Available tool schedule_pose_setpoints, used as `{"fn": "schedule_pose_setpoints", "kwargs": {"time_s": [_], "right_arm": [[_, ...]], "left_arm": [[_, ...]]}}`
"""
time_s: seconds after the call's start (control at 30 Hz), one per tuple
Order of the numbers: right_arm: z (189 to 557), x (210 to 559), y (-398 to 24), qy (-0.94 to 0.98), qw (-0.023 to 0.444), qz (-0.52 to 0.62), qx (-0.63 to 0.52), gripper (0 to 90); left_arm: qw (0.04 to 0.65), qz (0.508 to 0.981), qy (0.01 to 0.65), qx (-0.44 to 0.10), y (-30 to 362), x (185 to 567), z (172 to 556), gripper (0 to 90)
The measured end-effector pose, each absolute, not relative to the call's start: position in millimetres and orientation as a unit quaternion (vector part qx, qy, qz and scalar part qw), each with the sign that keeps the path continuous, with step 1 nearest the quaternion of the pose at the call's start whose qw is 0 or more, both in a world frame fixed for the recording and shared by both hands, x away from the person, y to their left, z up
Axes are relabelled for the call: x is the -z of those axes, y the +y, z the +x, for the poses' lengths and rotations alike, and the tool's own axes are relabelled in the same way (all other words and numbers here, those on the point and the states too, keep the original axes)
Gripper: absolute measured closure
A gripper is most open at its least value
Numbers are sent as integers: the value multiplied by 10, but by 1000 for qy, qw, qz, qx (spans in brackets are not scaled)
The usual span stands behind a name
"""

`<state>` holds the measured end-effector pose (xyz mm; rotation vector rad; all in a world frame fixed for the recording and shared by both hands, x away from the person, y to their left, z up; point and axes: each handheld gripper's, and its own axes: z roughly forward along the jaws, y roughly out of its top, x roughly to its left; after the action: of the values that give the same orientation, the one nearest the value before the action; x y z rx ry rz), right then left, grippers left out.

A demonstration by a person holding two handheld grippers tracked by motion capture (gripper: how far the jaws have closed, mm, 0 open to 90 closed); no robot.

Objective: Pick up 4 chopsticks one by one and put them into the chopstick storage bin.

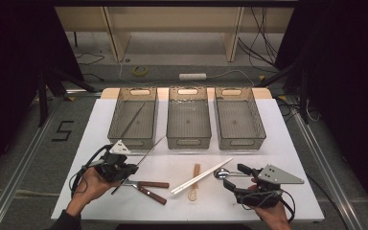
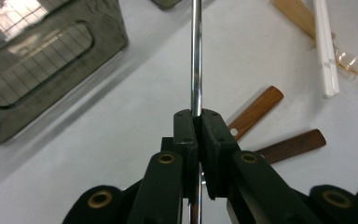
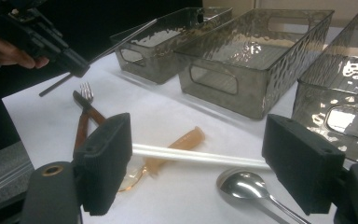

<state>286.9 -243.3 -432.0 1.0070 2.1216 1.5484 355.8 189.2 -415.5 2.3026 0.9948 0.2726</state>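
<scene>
My left gripper (image 1: 133, 168) (image 2: 197, 116) is shut on a thin metal chopstick (image 1: 149, 152) (image 2: 196, 56), held a little above the white table (image 1: 278, 124). The chopstick points toward the left grey bin (image 1: 116, 115), where a second metal chopstick (image 1: 133, 120) lies slanted. In the right gripper view the left gripper (image 3: 77, 65) carries the chopstick (image 3: 121, 42) in the air. My right gripper (image 1: 234, 176) (image 3: 203, 144) is open near the table's front right. A steel spoon (image 1: 220, 174) (image 3: 242, 184) lies on the table between its jaws, untouched.
Three grey see-through bins stand in a row at the back: left, middle (image 1: 188, 140) and right (image 1: 261, 122). On the table lie white chopsticks (image 1: 201, 176), an amber spoon (image 1: 195, 184), and a wooden-handled fork (image 1: 153, 184) and knife (image 1: 152, 195).
</scene>
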Motion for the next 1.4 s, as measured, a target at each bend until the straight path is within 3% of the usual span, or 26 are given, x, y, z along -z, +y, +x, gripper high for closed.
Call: {"fn": "schedule_pose_setpoints", "kwargs": {"time_s": [1.4], "right_arm": [[2879, 4330, -2452, 742, 160, 357, -544, 252]], "left_arm": [[348, 809, 438, -179, 1982, 3626, 4583, 847]]}}
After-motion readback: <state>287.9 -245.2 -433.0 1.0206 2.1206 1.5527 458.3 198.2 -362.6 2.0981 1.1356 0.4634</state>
